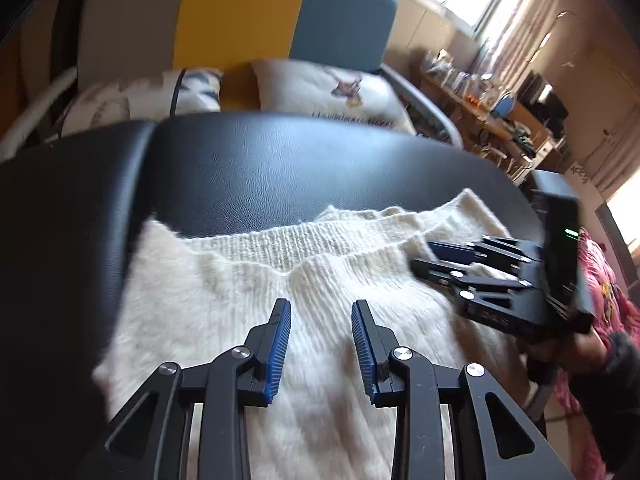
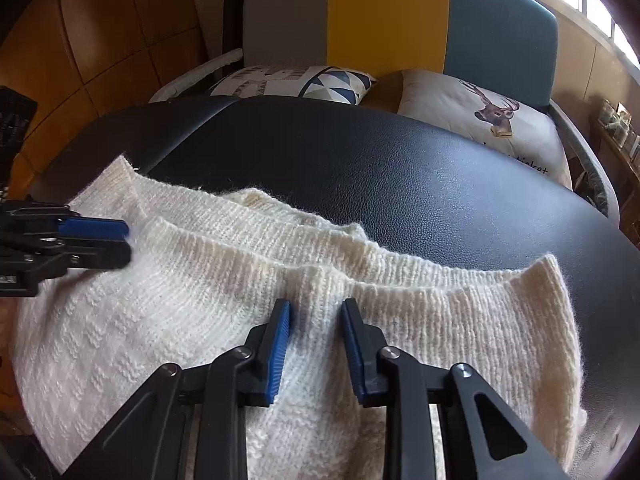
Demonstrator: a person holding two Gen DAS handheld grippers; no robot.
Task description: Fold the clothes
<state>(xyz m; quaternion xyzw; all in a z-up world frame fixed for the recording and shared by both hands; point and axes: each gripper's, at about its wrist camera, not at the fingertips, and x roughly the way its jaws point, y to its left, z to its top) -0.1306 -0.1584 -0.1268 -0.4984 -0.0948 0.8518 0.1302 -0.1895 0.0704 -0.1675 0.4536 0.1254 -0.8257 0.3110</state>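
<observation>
At the left of the right wrist view, the left gripper [image 2: 124,242] reaches in over the cream sweater [image 2: 200,312], fingers parted, empty. The sweater fills the lower centre, its ribbed edge across mid-frame. The right gripper [image 2: 316,312] hovers released above it. Bare black table [image 2: 400,168] spreads beyond, upper right.

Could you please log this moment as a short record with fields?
garment: cream knit sweater, lying on the table
surface: black padded table
left gripper: open, above the sweater, nothing between its fingers
right gripper: open, above the ribbed edge near the middle
behind the table: sofa with two cushions, one showing a deer
fold status: sweater looks partly doubled over; exact fold unclear
</observation>
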